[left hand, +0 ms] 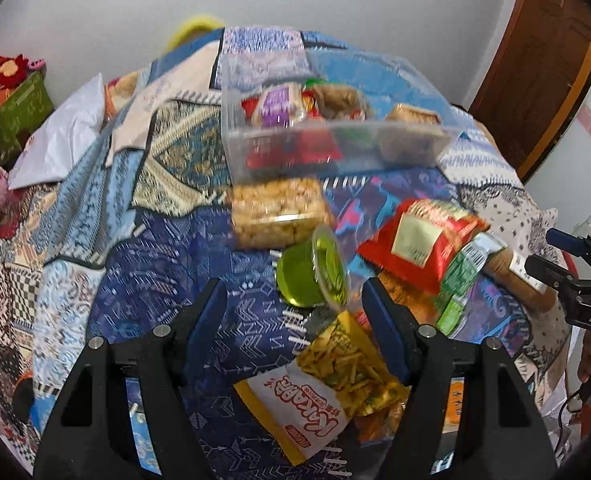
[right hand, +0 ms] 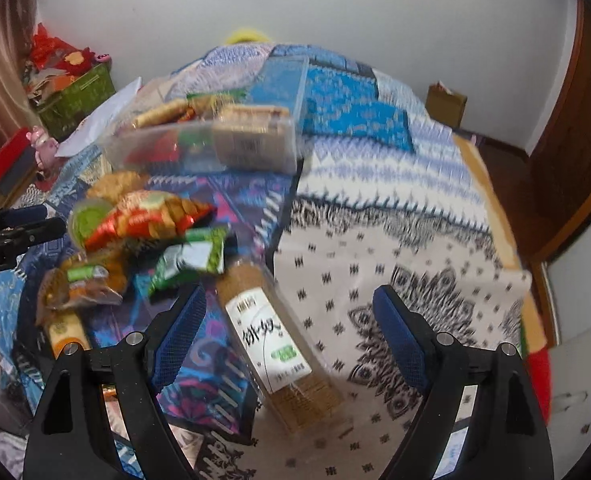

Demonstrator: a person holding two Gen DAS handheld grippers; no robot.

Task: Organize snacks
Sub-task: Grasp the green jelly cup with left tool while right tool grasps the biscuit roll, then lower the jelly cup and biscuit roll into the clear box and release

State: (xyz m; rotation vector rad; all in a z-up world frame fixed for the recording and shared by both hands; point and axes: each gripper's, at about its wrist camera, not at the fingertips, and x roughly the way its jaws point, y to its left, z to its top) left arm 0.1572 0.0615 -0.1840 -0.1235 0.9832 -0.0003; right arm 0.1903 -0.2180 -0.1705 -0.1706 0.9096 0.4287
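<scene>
Loose snacks lie on a patchwork bedspread in front of a clear plastic box [left hand: 335, 152] partly filled with packets. My left gripper [left hand: 295, 312] hangs open above a green jelly cup [left hand: 307, 276] and a yellow chip packet [left hand: 335, 372]; its pads touch neither. Beyond them lie a clear pack of puffed snacks [left hand: 279, 212], a red packet [left hand: 419, 240] and a green packet [left hand: 467, 264]. My right gripper [right hand: 291, 320] is open over a long clear biscuit pack [right hand: 275, 344] with a white label, which lies between its fingers with gaps on both sides. The clear box [right hand: 215, 144] stands farther back left.
A green crate [left hand: 19, 116] of red items and a white bag [left hand: 59, 140] sit at the far left. A cardboard box [right hand: 445, 106] stands on the floor beyond the bed, by a brown door [right hand: 575, 128]. The bed's right edge [right hand: 503, 240] drops off.
</scene>
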